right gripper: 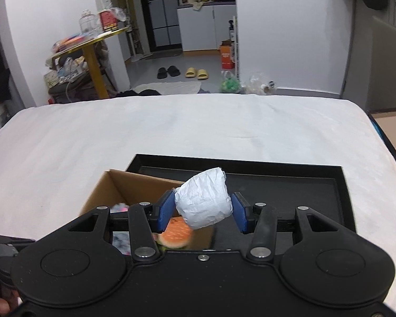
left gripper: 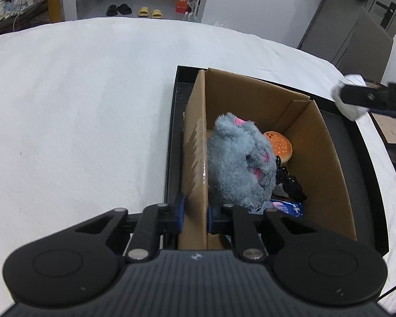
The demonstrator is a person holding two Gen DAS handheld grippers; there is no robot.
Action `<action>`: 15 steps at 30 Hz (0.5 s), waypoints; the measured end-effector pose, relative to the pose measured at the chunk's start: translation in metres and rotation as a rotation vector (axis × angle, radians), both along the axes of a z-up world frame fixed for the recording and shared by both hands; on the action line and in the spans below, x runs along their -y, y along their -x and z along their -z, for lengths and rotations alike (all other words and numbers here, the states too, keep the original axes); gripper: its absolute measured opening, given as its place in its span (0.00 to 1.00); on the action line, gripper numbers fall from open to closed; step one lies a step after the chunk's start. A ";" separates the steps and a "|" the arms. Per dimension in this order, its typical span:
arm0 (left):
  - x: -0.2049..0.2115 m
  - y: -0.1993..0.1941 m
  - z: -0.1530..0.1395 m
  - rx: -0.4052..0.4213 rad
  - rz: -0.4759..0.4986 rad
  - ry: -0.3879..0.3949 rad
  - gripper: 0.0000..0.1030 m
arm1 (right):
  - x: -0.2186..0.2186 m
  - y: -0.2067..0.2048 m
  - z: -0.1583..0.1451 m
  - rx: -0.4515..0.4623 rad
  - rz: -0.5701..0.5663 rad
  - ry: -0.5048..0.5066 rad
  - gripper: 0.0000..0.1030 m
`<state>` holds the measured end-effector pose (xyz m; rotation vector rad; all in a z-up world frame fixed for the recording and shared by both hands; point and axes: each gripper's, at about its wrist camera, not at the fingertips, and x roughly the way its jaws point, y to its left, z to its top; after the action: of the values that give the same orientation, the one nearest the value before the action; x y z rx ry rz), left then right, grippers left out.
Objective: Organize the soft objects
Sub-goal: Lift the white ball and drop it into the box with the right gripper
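A white soft bundle (right gripper: pixel 203 198) hangs clamped in the right claw (right gripper: pixel 202 210) above a black tray (right gripper: pixel 277 170); the left claw (left gripper: pixel 195 216) pinches the cardboard box (left gripper: pixel 327 163) wall beside a grey plush (left gripper: pixel 237 158).

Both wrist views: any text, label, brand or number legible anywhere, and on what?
None can be read.
Orange box on the floor: white print, too blurred.
Red carton on the side table: lettering too small.
Blue packet in the cardboard box: pattern only, unreadable.
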<state>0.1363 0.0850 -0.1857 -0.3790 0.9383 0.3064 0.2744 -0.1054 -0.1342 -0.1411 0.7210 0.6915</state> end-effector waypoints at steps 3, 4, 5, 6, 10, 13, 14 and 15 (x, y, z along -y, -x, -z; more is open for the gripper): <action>0.001 -0.001 0.001 -0.002 0.008 0.003 0.15 | -0.015 0.004 -0.002 0.003 -0.030 0.006 0.45; 0.000 -0.001 0.001 -0.001 0.008 0.006 0.15 | -0.019 0.005 -0.003 0.003 -0.039 0.007 0.45; -0.001 -0.001 0.002 -0.001 0.007 0.010 0.15 | -0.023 0.006 -0.003 0.004 -0.048 0.009 0.45; -0.001 -0.001 0.002 0.000 0.006 0.014 0.15 | -0.028 0.007 -0.004 0.005 -0.057 0.011 0.45; -0.003 -0.002 0.003 0.001 0.005 0.022 0.15 | -0.043 0.009 -0.008 0.002 -0.081 -0.010 0.46; -0.004 -0.001 0.003 0.001 0.003 0.028 0.15 | -0.051 0.011 -0.009 -0.001 -0.102 -0.023 0.55; -0.004 -0.002 0.003 0.001 0.003 0.031 0.15 | -0.053 0.011 -0.009 0.000 -0.107 -0.019 0.55; -0.005 -0.002 0.003 0.001 0.004 0.033 0.15 | -0.053 0.011 -0.008 -0.001 -0.106 -0.017 0.55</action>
<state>0.1383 0.0897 -0.1889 -0.4074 0.9435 0.2871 0.2631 -0.0529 -0.1258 -0.1645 0.7124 0.7991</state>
